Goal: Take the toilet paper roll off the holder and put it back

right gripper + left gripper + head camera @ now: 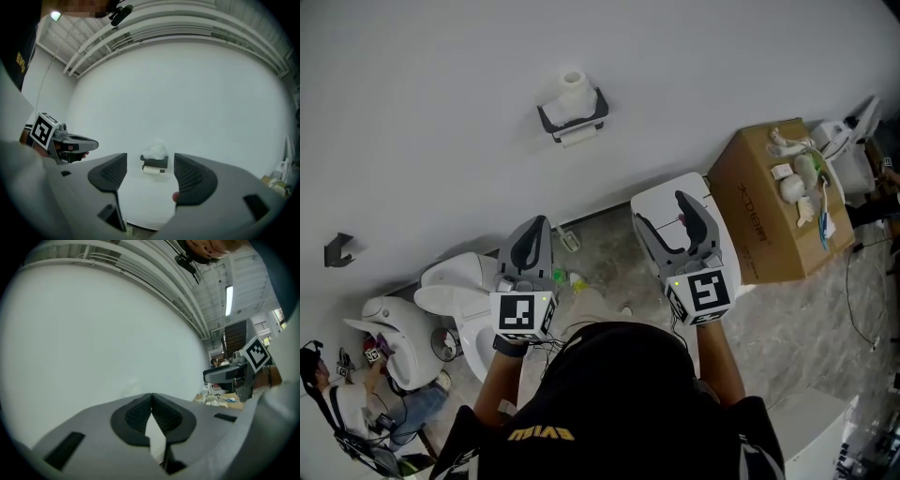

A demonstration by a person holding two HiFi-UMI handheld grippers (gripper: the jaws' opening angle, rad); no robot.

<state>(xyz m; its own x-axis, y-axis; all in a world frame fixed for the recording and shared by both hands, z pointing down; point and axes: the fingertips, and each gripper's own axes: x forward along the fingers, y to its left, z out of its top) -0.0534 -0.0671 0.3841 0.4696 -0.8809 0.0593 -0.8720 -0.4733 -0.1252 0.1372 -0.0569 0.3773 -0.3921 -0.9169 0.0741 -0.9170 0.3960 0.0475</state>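
A black wall holder (572,120) carries a white toilet paper roll (573,87) standing on its top, with a second roll (577,137) hung beneath it. Both grippers are held level, short of the wall and apart from the holder. My left gripper (538,227) is shut with nothing in it; its pads meet at the tip (151,397). My right gripper (661,213) is open and empty. Between its jaws (150,158) in the right gripper view I see the holder (155,162) and the top roll (155,151) far ahead.
White toilets (457,298) stand on the floor at lower left, and a person (356,398) crouches beside them. A cardboard box (759,220) with small items on top sits at the right, next to a white cabinet (661,194). A black hook (337,249) is on the wall.
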